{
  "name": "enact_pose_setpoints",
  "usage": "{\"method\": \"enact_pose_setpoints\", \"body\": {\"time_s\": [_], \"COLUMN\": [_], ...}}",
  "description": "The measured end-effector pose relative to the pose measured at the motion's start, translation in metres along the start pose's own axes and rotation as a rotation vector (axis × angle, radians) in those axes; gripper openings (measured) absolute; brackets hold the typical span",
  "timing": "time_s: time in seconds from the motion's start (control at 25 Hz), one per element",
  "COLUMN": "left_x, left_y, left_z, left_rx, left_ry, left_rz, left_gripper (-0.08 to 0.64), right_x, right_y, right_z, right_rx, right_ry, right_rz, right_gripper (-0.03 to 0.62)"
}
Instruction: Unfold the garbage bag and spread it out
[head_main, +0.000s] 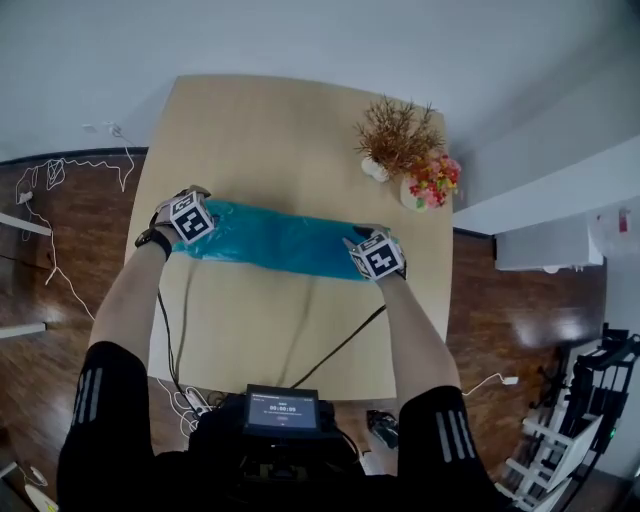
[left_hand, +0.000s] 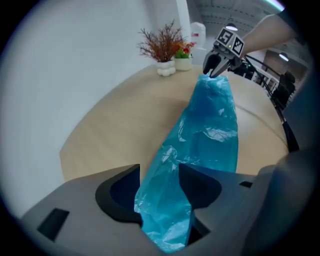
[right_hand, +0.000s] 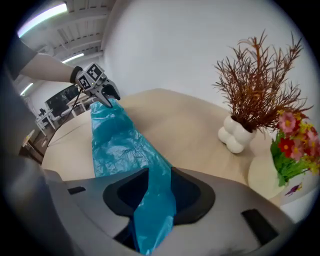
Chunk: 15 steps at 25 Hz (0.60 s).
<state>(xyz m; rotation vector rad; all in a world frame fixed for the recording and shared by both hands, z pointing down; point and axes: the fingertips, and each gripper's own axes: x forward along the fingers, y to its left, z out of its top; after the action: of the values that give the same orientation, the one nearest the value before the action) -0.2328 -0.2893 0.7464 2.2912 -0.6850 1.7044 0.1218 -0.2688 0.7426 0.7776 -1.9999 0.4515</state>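
Note:
A blue garbage bag (head_main: 275, 240) is stretched as a long, partly folded strip across the wooden table (head_main: 280, 130), between both grippers. My left gripper (head_main: 200, 228) holds its left end; in the left gripper view the film (left_hand: 210, 130) runs bunched between the jaws of that gripper (left_hand: 160, 185) out to the right gripper (left_hand: 220, 57). My right gripper (head_main: 357, 247) holds the other end. In the right gripper view the bag (right_hand: 120, 145) passes pinched through the jaws of that gripper (right_hand: 155, 192) and reaches the left gripper (right_hand: 102, 90).
A white vase of dried brown twigs (head_main: 395, 140) and a pot of red and pink flowers (head_main: 432, 182) stand at the table's far right corner. A black cable (head_main: 335, 350) crosses the near side of the table. White cables (head_main: 70, 170) lie on the floor at left.

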Motion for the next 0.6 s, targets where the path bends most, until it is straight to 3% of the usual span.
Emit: {"method": "enact_pose_setpoints", "body": {"time_s": [0.16, 0.36, 0.6], "left_x": [0.006, 0.013, 0.018], "left_y": [0.002, -0.008, -0.022], "left_z": [-0.002, -0.025, -0.020], "left_rx": [-0.022, -0.006, 0.016], "left_ry": [0.073, 0.181, 0.101], "left_rz": [-0.074, -0.147, -0.180], "left_gripper": [0.250, 0.234, 0.094], "right_x": [0.020, 0.035, 0.030], "right_y": [0.000, 0.004, 0.012], "right_z": [-0.012, -0.029, -0.019], "right_rx": [0.050, 0.037, -0.007], "right_ry": [0.071, 0.120, 0.066], "right_rz": [0.029, 0.048, 0.055], "right_gripper": [0.186, 0.186, 0.124]}}
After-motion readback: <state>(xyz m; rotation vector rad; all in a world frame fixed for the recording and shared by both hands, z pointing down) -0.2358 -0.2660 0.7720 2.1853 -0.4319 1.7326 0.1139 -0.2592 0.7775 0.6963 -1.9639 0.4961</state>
